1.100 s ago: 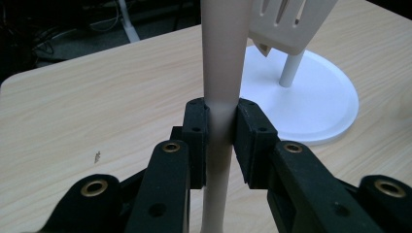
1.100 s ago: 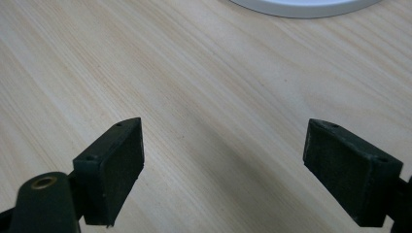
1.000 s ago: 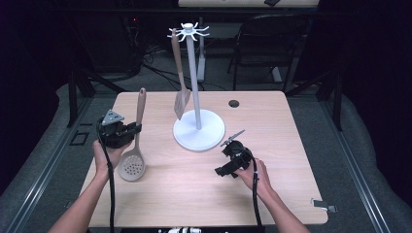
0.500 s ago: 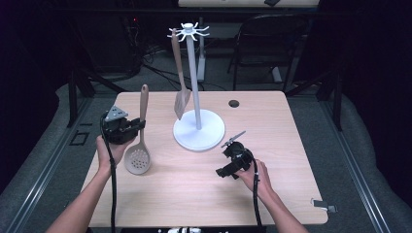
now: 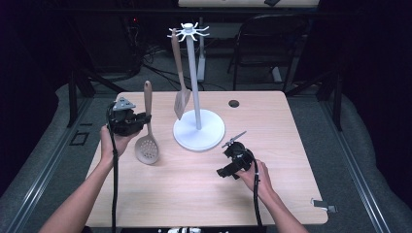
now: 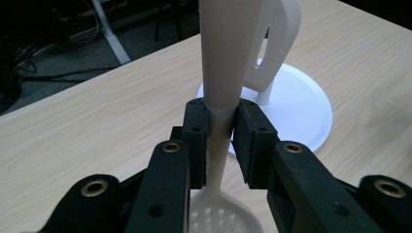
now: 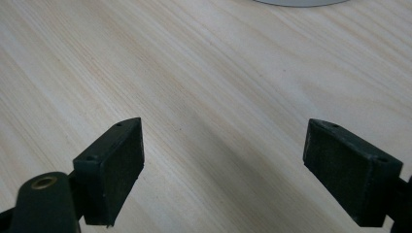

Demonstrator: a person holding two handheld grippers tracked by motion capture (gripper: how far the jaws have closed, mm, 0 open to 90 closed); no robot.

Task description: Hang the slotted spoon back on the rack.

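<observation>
Slotted spoon (image 5: 146,127), beige, is clamped by its handle in the left tool (image 5: 127,121) over the left part of the bench (image 5: 291,194), near the white stand (image 5: 197,97); its perforated bowl hangs low and its handle points up and away. In the left gripper view the two black pads (image 6: 199,136) press on the narrow neck of the handle, so the jaws stand narrow with the spoon (image 6: 221,97) between them and the stand's round base (image 6: 311,111) behind. The right tool (image 5: 234,158) rests on the bench just in front of the base, jaws set wide with only bare wood between them (image 7: 223,160). A beige slotted turner (image 5: 179,77) hangs from the hooks at the top of the stand. Compared with one second earlier, the left tool and the spoon have shifted toward the stand and risen, the bowl now closer to the base; the right tool has not moved.
</observation>
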